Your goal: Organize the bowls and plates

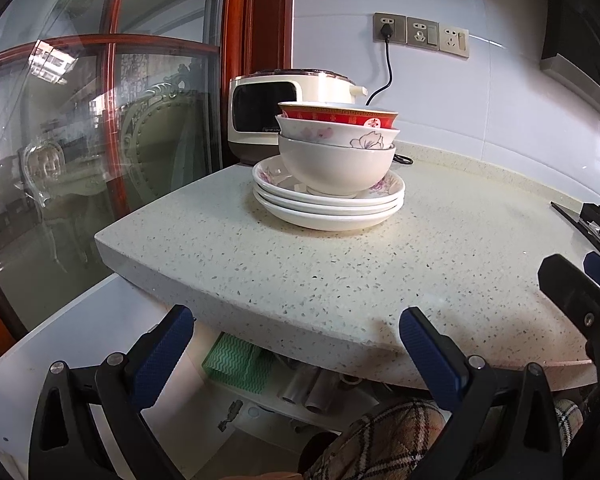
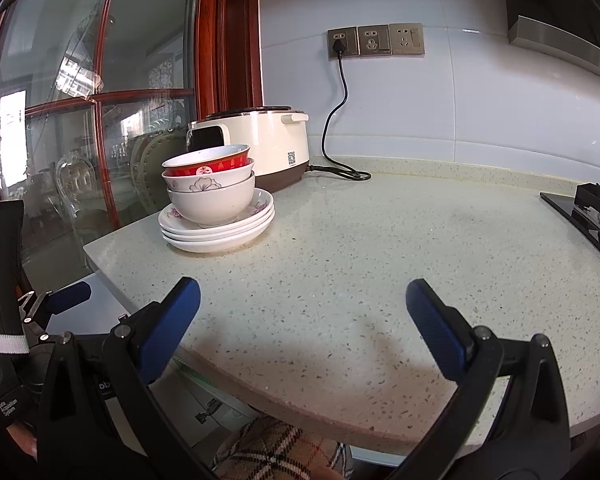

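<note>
Left wrist view: speckled counter fills the frame, with a glass door in a red wood frame on its left side.
Rice cooker: cream body on a brown base, standing at the back of the counter just behind the crockery, its cord plugged into the wall sockets.
Stove: black, at the counter's far right edge, well apart from the dishes.
Plates: three white ones stacked near the counter's left corner, the top one with a pink flower print.
Bowls: three nested, standing on the top plate; a plain white one, then a flowered one, then a red-banded one.
Left claw: fingers apart, empty, low at the counter's front edge.
Right claw: fingers apart, empty, over the bare front of the counter, the pile ahead to its left.
Step in hand: likely finished, or a fresh approach; any lift should take the bowls by the rim, kept level, since the nest sits slightly off centre.
Writing: gold characters on the red band and one in a white roundel, too small to read surely; a QR sticker on the cooker; "Data Acquisition System" on the left claw's body at the right wrist view's edge.
</note>
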A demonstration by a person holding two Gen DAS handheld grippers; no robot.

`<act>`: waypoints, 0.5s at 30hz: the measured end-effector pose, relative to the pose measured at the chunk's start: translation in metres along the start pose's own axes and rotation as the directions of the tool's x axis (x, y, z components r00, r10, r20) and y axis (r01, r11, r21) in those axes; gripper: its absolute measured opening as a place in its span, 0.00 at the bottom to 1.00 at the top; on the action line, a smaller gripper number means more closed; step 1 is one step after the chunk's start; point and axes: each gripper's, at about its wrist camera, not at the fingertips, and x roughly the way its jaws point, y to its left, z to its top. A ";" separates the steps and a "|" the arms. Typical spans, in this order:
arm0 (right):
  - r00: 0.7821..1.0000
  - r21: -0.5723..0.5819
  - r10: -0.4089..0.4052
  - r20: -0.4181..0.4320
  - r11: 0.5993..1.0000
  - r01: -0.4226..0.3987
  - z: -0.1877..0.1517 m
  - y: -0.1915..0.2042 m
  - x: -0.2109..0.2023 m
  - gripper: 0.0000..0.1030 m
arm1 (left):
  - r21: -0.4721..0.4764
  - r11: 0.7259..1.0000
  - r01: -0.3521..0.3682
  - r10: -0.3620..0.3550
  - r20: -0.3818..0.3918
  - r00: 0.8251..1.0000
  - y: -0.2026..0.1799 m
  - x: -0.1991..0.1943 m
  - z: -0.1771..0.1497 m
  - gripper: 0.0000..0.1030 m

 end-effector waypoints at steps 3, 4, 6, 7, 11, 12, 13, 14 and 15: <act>1.000 -0.002 0.002 -0.003 1.000 -0.002 0.000 0.000 0.000 1.00 | 0.000 1.000 0.000 0.000 0.000 1.000 0.000 0.000 0.000 1.00; 1.000 -0.002 0.003 -0.004 1.000 -0.003 0.000 0.000 0.000 1.00 | 0.001 1.000 0.000 0.000 -0.001 1.000 0.000 0.000 0.000 1.00; 1.000 -0.001 0.003 -0.004 1.000 -0.003 -0.001 0.000 0.001 1.00 | 0.003 1.000 0.001 -0.001 -0.001 1.000 0.000 0.001 -0.001 1.00; 1.000 -0.001 0.003 -0.004 1.000 -0.003 -0.001 0.000 0.001 1.00 | 0.002 1.000 0.000 0.000 -0.001 1.000 0.000 0.000 -0.001 1.00; 1.000 -0.001 0.003 -0.004 1.000 -0.003 -0.001 0.000 0.001 1.00 | 0.002 1.000 0.001 -0.001 -0.004 1.000 0.001 0.001 -0.002 1.00; 1.000 0.000 0.002 -0.005 1.000 -0.002 -0.001 0.000 0.001 1.00 | 0.003 1.000 0.001 -0.001 -0.005 1.000 0.000 0.001 -0.002 1.00; 1.000 0.000 0.002 -0.005 1.000 -0.002 -0.001 0.000 0.001 1.00 | 0.003 1.000 0.001 -0.001 -0.005 1.000 0.000 0.001 -0.002 1.00; 1.000 0.000 0.003 -0.005 1.000 -0.003 -0.001 0.000 0.000 1.00 | 0.003 1.000 0.000 0.000 -0.004 1.000 0.000 0.001 -0.002 1.00; 1.000 -0.001 0.002 -0.005 1.000 -0.002 -0.001 0.000 0.001 1.00 | 0.004 1.000 0.001 -0.001 -0.005 1.000 0.000 0.001 -0.002 1.00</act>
